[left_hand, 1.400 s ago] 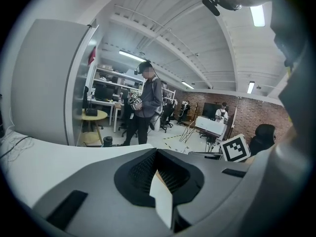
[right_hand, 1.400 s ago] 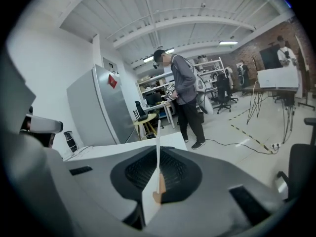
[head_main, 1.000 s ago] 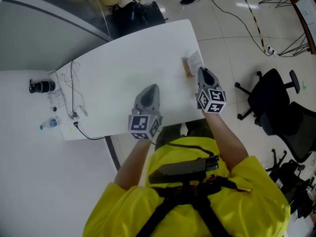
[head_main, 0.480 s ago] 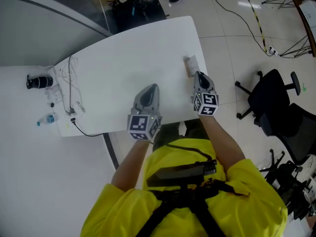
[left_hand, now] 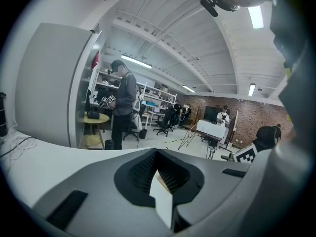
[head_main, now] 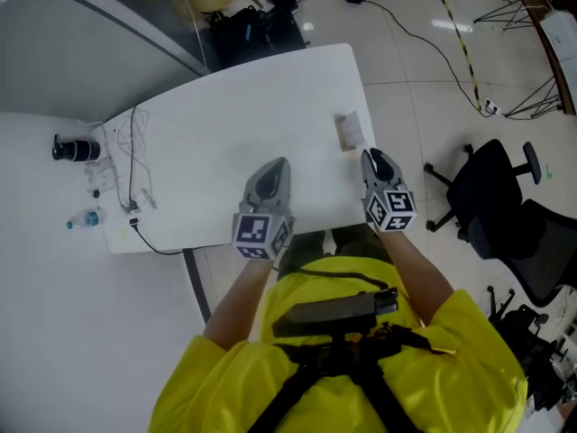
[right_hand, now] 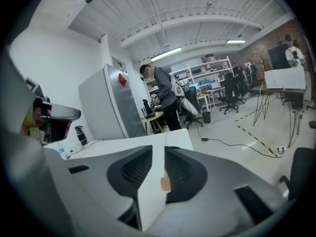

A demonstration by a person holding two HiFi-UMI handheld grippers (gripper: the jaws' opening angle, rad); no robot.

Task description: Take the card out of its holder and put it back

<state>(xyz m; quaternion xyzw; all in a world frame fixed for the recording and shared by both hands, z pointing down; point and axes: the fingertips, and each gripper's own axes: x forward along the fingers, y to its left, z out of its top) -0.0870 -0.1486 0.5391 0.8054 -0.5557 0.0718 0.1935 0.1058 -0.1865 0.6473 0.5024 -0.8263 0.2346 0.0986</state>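
A small wooden card holder (head_main: pixel 343 134) stands near the right edge of the white table (head_main: pixel 225 124), with the white card (head_main: pixel 353 125) in it. My right gripper (head_main: pixel 370 154) hovers just short of the holder, apart from it. Its jaws are opening; in the right gripper view (right_hand: pixel 158 148) a narrow gap shows between them with nothing in it. My left gripper (head_main: pixel 278 162) hangs over the table's front middle. Its jaws (left_hand: pixel 157 152) meet at the tips and hold nothing.
Loose cables (head_main: pixel 135 165), a black cylinder (head_main: pixel 74 150) and a small bottle (head_main: pixel 86 222) lie at the far left. A black office chair (head_main: pixel 500 192) stands right of the table. A person (left_hand: pixel 121 105) stands beyond the far end by a round side table.
My right gripper has drawn back from the holder toward the table's front edge, and its jaws have parted. The card stays in the holder. My left gripper has barely moved.
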